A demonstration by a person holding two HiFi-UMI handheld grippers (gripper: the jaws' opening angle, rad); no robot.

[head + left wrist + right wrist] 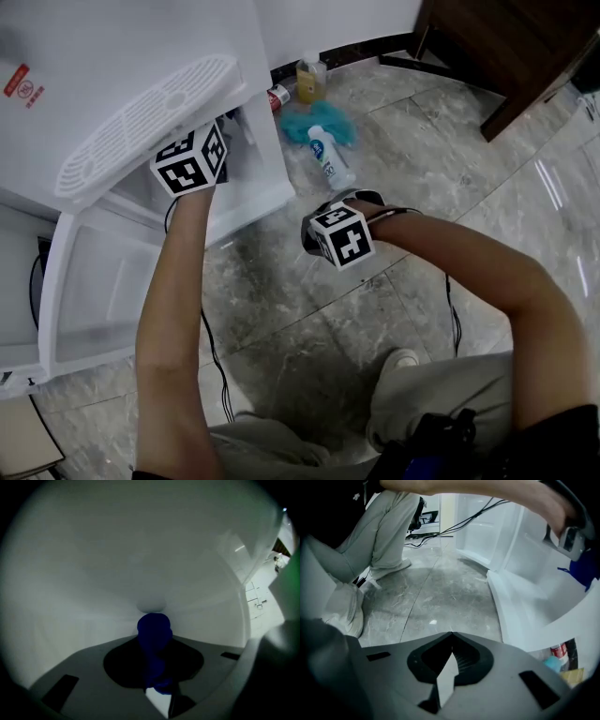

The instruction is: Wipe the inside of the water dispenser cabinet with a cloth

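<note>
Left tongs [190, 161] level, clamping cloth [153, 639].

The cabinet [122, 56] is seen in white, marked by a red sticker [22, 86] at upper left; the cloth [153, 634] is shown in deep blue; the left cube [190, 159] and right cube [342, 236] are patterned with black-and-white squares; the floor [403, 141] is veined in grey; at upper centre a teal bundle [319, 120] and an amber bottle [311, 80] are seen; the furniture [506, 47] at upper right is coloured dark brown.
</note>
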